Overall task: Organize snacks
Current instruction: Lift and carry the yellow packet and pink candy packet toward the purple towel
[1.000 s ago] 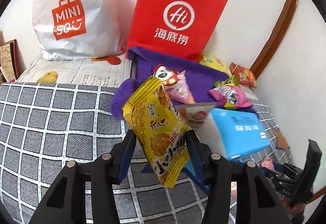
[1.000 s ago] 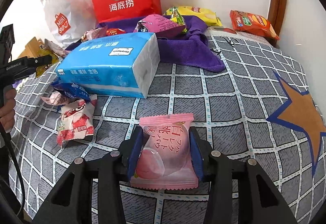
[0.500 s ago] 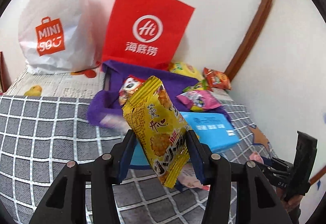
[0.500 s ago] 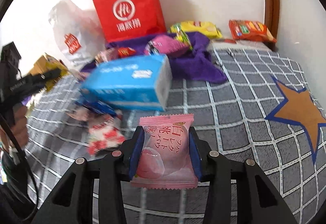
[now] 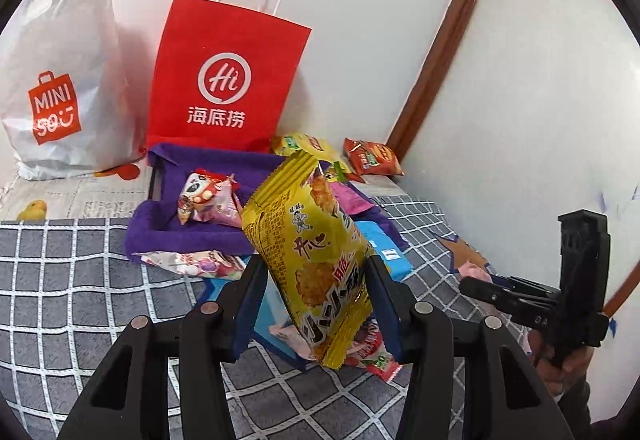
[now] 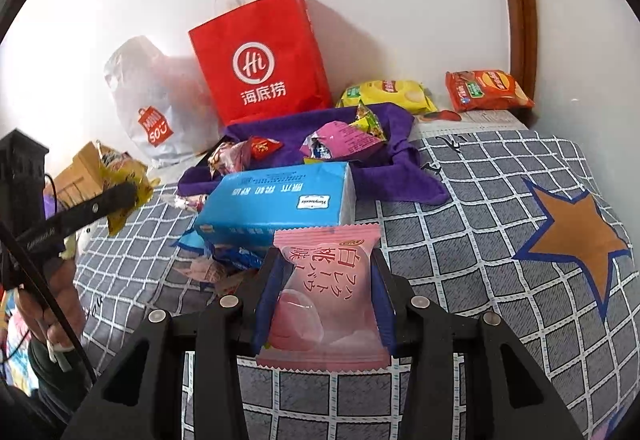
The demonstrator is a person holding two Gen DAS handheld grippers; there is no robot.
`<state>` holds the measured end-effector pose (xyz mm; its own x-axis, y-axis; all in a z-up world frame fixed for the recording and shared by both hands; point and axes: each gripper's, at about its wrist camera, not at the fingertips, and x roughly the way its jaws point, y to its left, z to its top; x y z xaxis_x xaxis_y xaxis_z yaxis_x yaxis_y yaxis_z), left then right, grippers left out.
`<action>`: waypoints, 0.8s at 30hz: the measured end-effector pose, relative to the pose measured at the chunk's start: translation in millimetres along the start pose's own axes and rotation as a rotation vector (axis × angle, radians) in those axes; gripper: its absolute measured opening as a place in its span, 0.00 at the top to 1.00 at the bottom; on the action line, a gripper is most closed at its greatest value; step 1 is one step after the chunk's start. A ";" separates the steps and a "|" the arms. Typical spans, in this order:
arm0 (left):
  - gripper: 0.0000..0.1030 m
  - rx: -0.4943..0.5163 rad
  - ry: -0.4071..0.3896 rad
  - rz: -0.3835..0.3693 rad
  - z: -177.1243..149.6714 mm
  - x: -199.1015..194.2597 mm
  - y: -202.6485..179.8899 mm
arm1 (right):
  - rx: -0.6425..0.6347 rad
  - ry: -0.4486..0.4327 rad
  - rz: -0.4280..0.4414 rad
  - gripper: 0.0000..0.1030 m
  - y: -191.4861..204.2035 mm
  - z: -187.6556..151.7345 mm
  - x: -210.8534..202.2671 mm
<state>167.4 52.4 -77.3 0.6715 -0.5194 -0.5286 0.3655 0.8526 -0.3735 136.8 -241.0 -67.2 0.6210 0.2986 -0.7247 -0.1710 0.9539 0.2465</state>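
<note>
Left wrist view: my left gripper [image 5: 316, 294] is clamped on the yellow cracker packet [image 5: 310, 252], tilted above the blue tissue pack [image 5: 382, 248]. Behind the pack, a purple cloth tray [image 5: 176, 228] fronts the red paper bag [image 5: 224, 76]. The packet hides most of the pack.

Right wrist view: my right gripper [image 6: 324, 304] pinches the pink peach packet [image 6: 326, 300], just before the blue tissue pack [image 6: 280, 204]. Crumpled wrappers [image 6: 224, 266] beside it are hard to make out.
</note>
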 end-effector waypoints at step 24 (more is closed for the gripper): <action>0.53 -0.008 -0.001 -0.053 20.2 -32.8 -29.2 | 0.006 -0.029 -0.041 0.59 21.0 55.4 -9.0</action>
<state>147.7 45.7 -33.6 0.6521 -0.5634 -0.5073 0.3949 0.8236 -0.4071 170.0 -225.3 -19.9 0.6493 0.2582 -0.7153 -0.1402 0.9651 0.2211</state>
